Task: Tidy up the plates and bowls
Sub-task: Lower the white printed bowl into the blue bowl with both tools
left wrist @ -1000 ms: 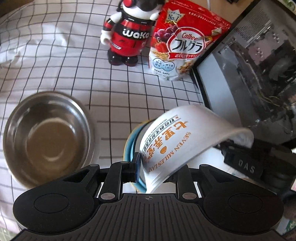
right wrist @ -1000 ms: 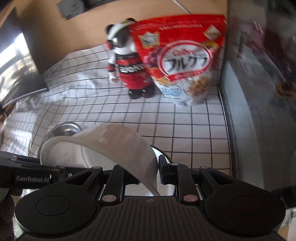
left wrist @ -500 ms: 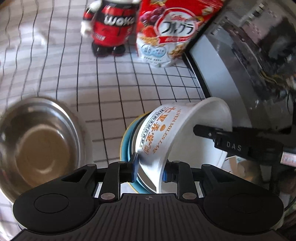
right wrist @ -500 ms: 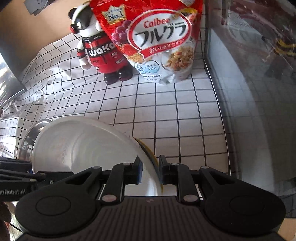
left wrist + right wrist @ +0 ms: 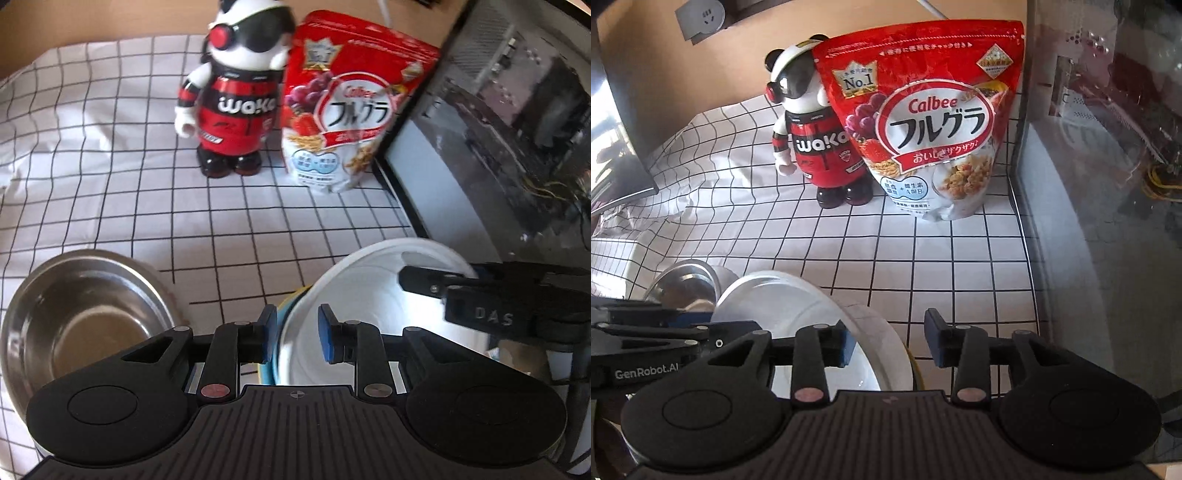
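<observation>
The right gripper has just spread its fingers off the white bowl; the left gripper also stands open astride the rim. A second ago tilted, the bowl now sits nested on a blue-rimmed dish, stacked. Left: a steel bowl. Far across the checked table: cereal bag, figurine.

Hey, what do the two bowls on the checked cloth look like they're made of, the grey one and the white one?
The grey bowl looks like stainless steel with a brushed, semi-shiny finish: it mirrors the light and shows soft reflections inside. The white bowl looks like thin plastic or coated paper, smooth and slightly glossy, with a thin rim; which of the two cannot be told from here.
</observation>
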`<state>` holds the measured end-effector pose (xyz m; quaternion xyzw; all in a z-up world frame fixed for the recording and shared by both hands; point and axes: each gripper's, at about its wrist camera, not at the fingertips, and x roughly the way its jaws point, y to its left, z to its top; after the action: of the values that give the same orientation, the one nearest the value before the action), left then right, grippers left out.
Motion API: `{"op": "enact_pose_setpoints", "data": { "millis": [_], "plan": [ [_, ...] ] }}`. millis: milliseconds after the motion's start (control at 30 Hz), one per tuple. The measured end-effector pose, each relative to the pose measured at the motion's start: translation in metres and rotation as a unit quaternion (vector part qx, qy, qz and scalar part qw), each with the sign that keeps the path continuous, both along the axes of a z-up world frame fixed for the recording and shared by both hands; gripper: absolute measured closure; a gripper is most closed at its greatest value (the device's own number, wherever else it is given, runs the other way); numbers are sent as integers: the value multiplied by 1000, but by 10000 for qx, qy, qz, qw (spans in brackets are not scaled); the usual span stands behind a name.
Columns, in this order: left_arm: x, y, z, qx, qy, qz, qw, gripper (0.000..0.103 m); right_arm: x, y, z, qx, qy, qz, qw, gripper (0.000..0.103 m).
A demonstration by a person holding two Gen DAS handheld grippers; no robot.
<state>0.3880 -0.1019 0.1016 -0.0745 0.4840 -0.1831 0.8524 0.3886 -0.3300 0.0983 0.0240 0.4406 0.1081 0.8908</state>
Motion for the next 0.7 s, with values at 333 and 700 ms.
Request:
{"op": "enact_pose_setpoints", "data": {
  "millis": [333, 700],
  "plan": [
    [2, 4, 3, -212, -111, 3, 9997, 76, 16, -8, -34, 190, 574, -221, 9979, 57],
    [-19, 11, 13, -332, 198, -353, 9986, 77, -22, -20, -20, 184, 469, 229, 9985, 53]
  ]
}}
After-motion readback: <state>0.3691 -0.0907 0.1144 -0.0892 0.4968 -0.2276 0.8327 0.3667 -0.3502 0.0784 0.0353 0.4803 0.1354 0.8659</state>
